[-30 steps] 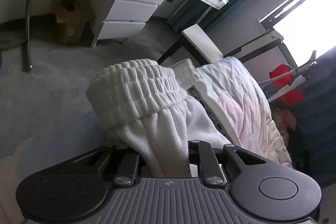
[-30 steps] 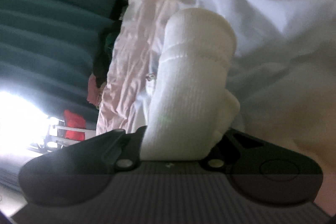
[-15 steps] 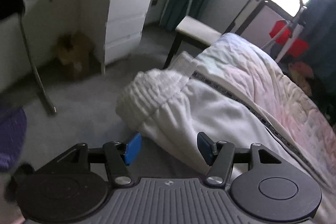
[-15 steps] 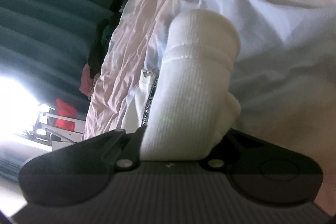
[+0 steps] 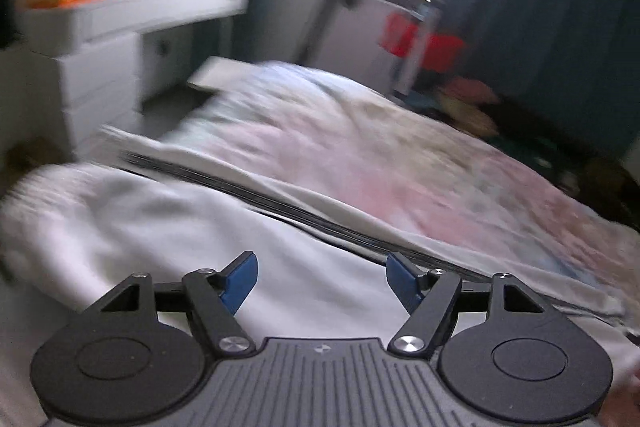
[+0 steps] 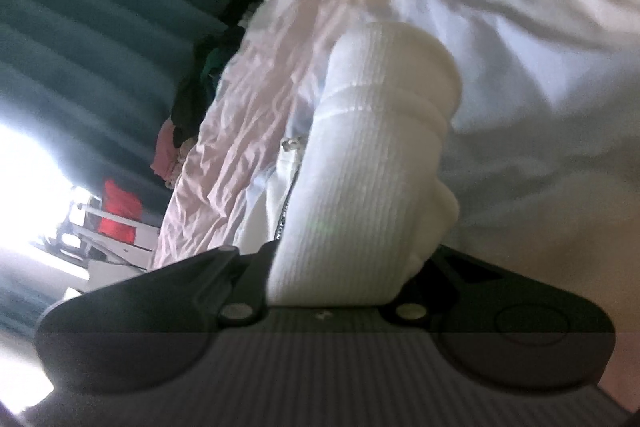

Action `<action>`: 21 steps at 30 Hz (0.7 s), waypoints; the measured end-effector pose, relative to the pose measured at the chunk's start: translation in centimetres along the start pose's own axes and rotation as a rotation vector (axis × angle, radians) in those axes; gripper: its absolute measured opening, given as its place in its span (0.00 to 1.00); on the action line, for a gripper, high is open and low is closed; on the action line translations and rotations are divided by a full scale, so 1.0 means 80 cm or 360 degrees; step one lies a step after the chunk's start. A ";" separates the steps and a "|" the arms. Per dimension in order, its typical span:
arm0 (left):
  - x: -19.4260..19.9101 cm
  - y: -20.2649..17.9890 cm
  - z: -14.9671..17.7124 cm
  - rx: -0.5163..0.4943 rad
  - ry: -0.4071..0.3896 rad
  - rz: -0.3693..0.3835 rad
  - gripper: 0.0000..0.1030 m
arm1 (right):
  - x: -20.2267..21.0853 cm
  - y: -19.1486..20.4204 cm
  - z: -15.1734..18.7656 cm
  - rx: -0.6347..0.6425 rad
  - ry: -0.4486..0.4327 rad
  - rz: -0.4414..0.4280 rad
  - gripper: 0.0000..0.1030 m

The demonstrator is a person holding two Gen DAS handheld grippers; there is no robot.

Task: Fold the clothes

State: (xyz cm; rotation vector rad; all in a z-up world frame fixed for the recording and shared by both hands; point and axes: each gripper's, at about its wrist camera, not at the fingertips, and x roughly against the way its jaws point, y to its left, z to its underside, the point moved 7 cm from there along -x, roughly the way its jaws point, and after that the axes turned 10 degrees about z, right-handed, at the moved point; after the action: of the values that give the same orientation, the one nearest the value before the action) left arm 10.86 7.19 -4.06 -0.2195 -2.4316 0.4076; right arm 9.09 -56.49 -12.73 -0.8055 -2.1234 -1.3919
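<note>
I have the white garment point(image 5: 168, 227) lying across the near edge of the bed, on top of the pink-and-white quilt point(image 5: 400, 163). It looks like ribbed jogging trousers, though the left view is smeared by motion and I cannot settle the type. A dark printed stripe point(image 5: 320, 215) runs along its length, which gives me a line to fold against.

Left gripper point(image 5: 320, 281): blue pads point(image 5: 240, 283) spread apart and opening, nothing between them. The cloth lies beyond and below the tips, untouched. I judge this hand is free so it can go for a fresh hold further along the garment.

Right gripper point(image 6: 340, 279): jaws pressed together on a thick ribbed cuff point(image 6: 376, 155), which bulges up out of the grip in a rolled bundle. The pads themselves are hidden under the cloth. I read this as the anchor hand: it pins one end so the fabric keeps its place while the other hand resets.

White drawer unit point(image 5: 92, 75) and cluttered desk behind it stand well apart from the bed, red item point(image 5: 420, 43) by the window likewise. Neither is in the way.

Judgement: fold is partway at best, with the garment bunched at the left end and not flat. Risk is the left hand grabbing quilt along with the trousers, since both are pale.
</note>
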 end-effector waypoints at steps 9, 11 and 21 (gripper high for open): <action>-0.102 -0.109 0.092 -0.0490 0.0011 0.0056 0.74 | 0.017 0.027 -0.003 0.0264 -0.0145 0.0035 0.10; -0.118 -0.106 0.117 -0.0556 0.0039 0.0011 0.74 | 0.021 0.031 -0.003 0.0287 -0.0168 0.0040 0.10; -0.130 -0.085 0.127 -0.0549 0.0075 -0.0003 0.75 | 0.078 0.109 0.029 0.0831 -0.0592 0.0046 0.10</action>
State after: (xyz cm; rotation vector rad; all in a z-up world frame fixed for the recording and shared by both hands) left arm 12.10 -4.25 -15.25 -0.3700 -2.4419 -0.0218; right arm 10.56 -50.25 -3.80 -0.9170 -2.5753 -0.6440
